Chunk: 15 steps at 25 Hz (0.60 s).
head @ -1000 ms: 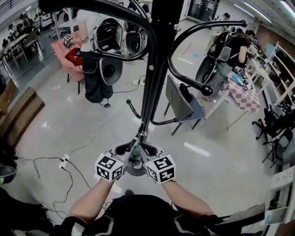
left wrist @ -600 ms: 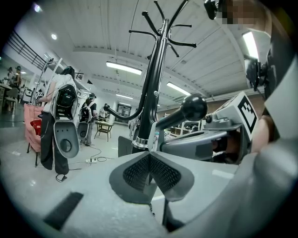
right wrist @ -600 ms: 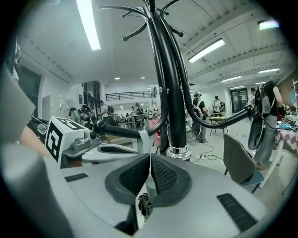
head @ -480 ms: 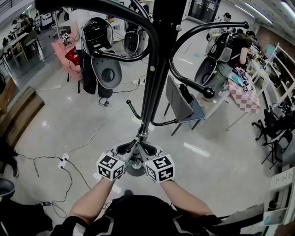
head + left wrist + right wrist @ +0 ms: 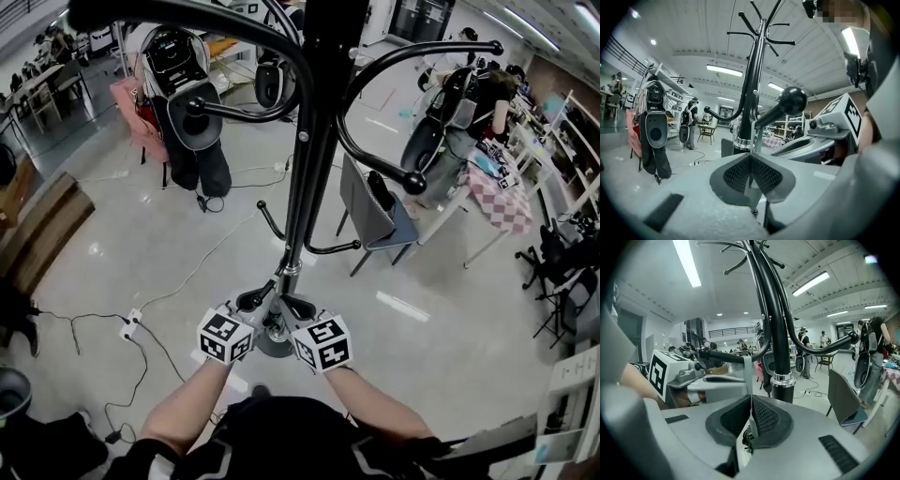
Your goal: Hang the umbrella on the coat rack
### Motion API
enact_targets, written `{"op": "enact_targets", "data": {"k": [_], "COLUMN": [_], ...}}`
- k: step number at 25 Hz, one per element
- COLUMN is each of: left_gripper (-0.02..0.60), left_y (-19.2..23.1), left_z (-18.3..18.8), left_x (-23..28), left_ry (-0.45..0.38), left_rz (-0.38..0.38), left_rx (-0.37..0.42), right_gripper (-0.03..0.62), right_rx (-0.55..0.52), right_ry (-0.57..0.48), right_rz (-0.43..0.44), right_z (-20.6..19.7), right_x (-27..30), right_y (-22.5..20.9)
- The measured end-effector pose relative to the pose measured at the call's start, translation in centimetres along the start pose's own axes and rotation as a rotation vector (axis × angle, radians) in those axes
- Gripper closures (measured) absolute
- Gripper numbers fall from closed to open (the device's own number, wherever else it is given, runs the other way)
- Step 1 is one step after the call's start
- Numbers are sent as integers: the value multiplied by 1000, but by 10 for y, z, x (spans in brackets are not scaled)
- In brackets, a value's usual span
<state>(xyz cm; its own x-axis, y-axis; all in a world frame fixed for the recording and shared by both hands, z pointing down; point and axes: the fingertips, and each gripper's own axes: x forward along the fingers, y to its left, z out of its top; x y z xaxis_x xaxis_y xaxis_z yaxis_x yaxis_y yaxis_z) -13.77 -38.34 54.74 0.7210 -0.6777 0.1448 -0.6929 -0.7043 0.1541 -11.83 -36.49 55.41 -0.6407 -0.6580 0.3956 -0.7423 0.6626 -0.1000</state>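
Note:
The black coat rack [image 5: 305,169] stands right in front of me, its pole [image 5: 780,352] close behind both grippers. My left gripper [image 5: 259,306] and right gripper [image 5: 294,311] sit side by side low on the pole. The left gripper [image 5: 750,161] is shut on a thin grey strap [image 5: 757,138] that rises to a ball-tipped hook [image 5: 787,101]. The right gripper [image 5: 751,404] is also shut on the grey strap [image 5: 747,373], which runs up to a curved hook arm [image 5: 726,356]. The umbrella's body is hidden below the jaws; only a dark bit [image 5: 749,437] shows there.
Upper hook arms [image 5: 412,183] reach out overhead to left and right. The rack's round base [image 5: 272,345] rests on the shiny floor, with cables [image 5: 131,328] at the left. A chair [image 5: 370,211] and a checked table [image 5: 497,192] stand at the right. People stand farther back.
Both grippers stay where they were, still pinching the strap. In the background a person carrying gear has walked away to the upper left.

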Motion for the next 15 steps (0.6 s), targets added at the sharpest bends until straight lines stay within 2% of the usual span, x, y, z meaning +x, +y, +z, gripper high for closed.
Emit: {"op": "enact_targets", "data": {"k": [6,11,15], "left_gripper": [571,569,569], "left_y": [0,0,-3], "left_z": [0,9,16], "left_x": [6,-8,-16], "left_ry": [7,-13,-40], "left_rz": [50,110,159], "left_rx": [1,36,23], "right_gripper": [579,579,579], "right_rx": [-18,-20,-33], "right_ry": [-11,-27,-46], "right_rz": [40,48,49], "right_z": [2,7,10], "right_x": [-17,-37,-57], "right_y": [-2,0,-4]}}
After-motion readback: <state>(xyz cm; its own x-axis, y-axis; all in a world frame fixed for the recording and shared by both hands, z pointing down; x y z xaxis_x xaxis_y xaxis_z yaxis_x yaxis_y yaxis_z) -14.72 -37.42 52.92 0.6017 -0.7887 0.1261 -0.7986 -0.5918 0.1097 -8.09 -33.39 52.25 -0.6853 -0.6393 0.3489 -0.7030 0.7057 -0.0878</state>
